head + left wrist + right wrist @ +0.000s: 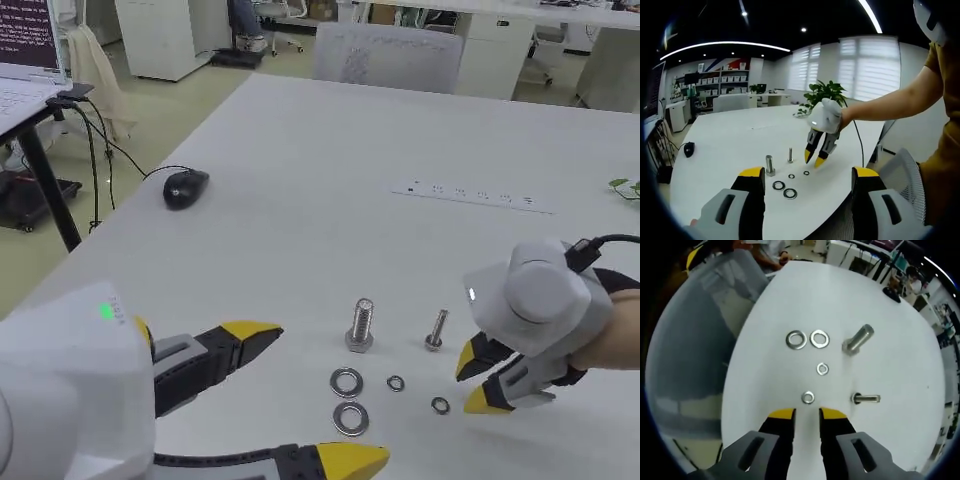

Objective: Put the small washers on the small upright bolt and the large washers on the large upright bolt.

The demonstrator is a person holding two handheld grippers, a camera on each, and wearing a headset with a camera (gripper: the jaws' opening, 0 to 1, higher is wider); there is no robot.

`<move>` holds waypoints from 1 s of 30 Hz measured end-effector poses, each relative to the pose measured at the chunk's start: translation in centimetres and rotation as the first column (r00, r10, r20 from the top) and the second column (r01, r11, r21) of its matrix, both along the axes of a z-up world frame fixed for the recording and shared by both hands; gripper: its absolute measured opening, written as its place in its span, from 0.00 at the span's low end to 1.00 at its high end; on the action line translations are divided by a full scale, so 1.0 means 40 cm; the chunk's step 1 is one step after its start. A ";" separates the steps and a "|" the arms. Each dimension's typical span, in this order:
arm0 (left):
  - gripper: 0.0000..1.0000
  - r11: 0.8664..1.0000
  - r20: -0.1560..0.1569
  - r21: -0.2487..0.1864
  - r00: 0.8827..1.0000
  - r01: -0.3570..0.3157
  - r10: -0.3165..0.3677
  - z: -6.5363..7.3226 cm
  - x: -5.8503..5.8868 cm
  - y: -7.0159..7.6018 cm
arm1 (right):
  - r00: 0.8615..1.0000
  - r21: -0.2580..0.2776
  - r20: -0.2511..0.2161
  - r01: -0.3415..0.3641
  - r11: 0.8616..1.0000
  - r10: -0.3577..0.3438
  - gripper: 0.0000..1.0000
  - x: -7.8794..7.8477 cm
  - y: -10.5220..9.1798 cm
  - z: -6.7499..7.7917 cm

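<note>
Left gripper (pixel 320 395): over the worktop's (pixel 300 150) near edge, fingers spread wide, empty.
Right gripper (pixel 807 415): fingers slightly parted, holding nothing.
Nearest small washer (pixel 808 397): flat, just ahead of the right fingertips.
Large washers (pixel 347 381): two, flat, nearer the left gripper.
Small bolt (pixel 437 330): upright beyond the washers, on the right gripper's side.
Large bolt (pixel 361 325): upright, further left.

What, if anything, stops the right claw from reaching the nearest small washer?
Probably nothing, so yes: the open right claw points at the small washer, with bare table between them.
</note>
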State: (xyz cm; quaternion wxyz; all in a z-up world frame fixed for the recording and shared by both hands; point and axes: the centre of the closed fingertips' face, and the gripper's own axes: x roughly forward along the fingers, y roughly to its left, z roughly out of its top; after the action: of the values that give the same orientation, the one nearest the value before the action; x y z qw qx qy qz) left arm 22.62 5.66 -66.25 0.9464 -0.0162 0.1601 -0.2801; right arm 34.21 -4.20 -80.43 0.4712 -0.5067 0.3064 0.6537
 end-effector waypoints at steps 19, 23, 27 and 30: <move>0.70 1.000 0.003 -0.017 1.000 -0.016 0.017 -0.004 0.023 0.018 | 0.999 -0.001 -0.044 0.001 1.000 -0.001 0.22 -0.007 0.038 -0.055; 0.70 1.000 0.004 -0.021 1.000 -0.020 0.021 -0.006 0.027 0.020 | 0.997 -0.001 -0.073 -0.007 1.000 0.007 0.20 -0.014 0.033 -0.055; 0.70 0.999 0.000 -0.024 1.000 -0.022 0.022 -0.010 0.029 0.018 | 0.997 0.003 -0.065 -0.036 0.999 0.036 0.20 -0.015 0.032 -0.055; 0.70 0.999 -0.002 -0.023 1.000 -0.022 0.022 -0.012 0.030 0.017 | 0.998 -0.001 -0.058 -0.035 0.999 0.035 0.19 -0.012 0.033 -0.054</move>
State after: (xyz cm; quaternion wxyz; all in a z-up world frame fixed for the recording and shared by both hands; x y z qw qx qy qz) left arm 23.82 6.32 -66.71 0.9490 -0.0292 0.1575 -0.2714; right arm 33.72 -2.89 -82.60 0.4501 -0.4933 0.3116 0.6760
